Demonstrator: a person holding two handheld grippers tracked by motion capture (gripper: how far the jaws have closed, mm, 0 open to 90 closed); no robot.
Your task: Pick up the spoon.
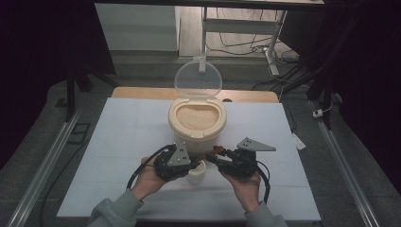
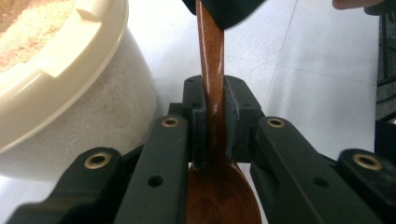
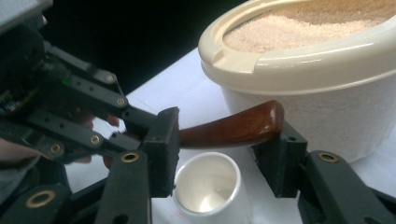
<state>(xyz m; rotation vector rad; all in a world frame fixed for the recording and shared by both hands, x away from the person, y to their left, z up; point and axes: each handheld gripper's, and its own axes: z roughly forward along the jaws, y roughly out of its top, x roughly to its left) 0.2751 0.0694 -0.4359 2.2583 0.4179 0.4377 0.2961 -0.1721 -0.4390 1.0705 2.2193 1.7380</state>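
Observation:
A dark wooden spoon [image 2: 212, 60] is clamped at its neck by my left gripper [image 2: 215, 98], which is shut on it, with the spoon's bowl toward the camera. In the high view this gripper [image 1: 191, 163] hovers over a small white cup [image 1: 195, 172]. My right gripper [image 3: 222, 135] faces it with the end of the spoon handle [image 3: 233, 128] lying across its two parted jaws. The pads do not visibly press on the wood. The empty cup [image 3: 208, 186] stands just below the handle.
A cream rice container [image 1: 196, 137] full of grain stands behind the cup, its clear lid [image 1: 197, 79] swung up. It is close beside both grippers [image 2: 93, 93] [image 3: 327, 112]. A white sheet [image 1: 123, 142] covers the table, with bare room to left and right.

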